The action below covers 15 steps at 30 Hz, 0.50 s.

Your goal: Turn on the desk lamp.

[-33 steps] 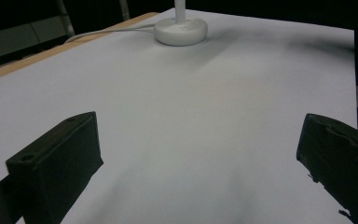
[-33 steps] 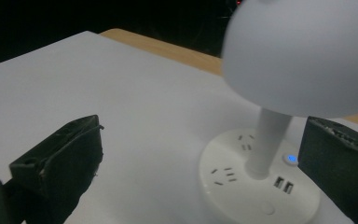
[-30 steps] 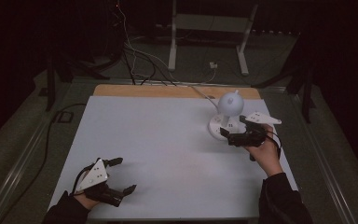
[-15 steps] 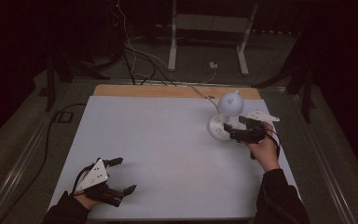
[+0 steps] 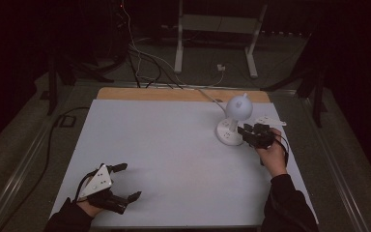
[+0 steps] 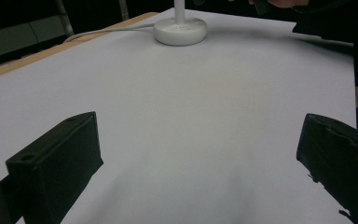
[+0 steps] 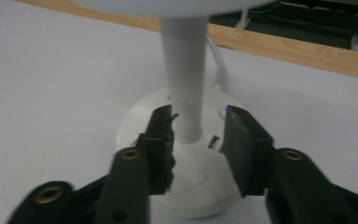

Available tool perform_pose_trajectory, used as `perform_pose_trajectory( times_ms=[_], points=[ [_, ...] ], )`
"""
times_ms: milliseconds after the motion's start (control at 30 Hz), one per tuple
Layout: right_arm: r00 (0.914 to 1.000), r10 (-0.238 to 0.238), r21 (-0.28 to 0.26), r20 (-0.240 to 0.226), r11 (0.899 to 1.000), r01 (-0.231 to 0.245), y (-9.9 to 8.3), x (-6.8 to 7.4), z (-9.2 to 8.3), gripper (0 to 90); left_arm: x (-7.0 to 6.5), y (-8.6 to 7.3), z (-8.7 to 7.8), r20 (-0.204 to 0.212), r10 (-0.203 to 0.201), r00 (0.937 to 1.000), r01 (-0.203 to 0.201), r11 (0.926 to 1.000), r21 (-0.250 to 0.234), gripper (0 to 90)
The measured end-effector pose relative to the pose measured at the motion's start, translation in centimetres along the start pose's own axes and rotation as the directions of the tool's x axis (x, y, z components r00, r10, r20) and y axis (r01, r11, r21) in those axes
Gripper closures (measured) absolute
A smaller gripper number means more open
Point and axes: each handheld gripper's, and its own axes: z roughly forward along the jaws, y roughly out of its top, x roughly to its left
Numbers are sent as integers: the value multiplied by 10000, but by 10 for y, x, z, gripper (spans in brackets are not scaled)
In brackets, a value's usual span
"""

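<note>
the white desk lamp (image 5: 233,121) stood on the far right part of the white worktop (image 5: 164,159), its round base (image 7: 186,163) flat on the surface and a thin upright stem (image 7: 185,70) rising to a rounded head (image 5: 238,106). a white cable (image 6: 107,32) ran from the base toward the wooden far edge (image 5: 174,94) of the worktop.

the right claw (image 5: 249,134) was at the lamp's base, held by the right hand (image 5: 272,154). in the right gripper view its jaws sat partly open over the base, one on either side of the stem's foot. the left-hand jaw was close to the stem, a visible gap remained on the other side, and the claw had not closed on it. whether the jaws touched the base could not be told.

the left claw (image 5: 125,182) was low at the near left corner of the worktop, well apart from the lamp. its jaws were spread wide and held nothing, with bare worktop between them in the left gripper view.
</note>
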Motion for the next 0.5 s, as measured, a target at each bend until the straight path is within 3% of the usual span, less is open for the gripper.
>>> perform_pose_trajectory(
  times_ms=[367, 500],
  points=[
    [9988, -71, 526, 479, 9986, 46, -5, 0, 5, 896, 0, 0, 0, -49, 14, 10000, -14, 10000, 15, 3],
    [9984, -96, 667, 562, 9978, 59, -5, 2, 7, 900, 0, 0, 0, -35, 18, 10000, -17, 10000, 16, 3]
  ],
)
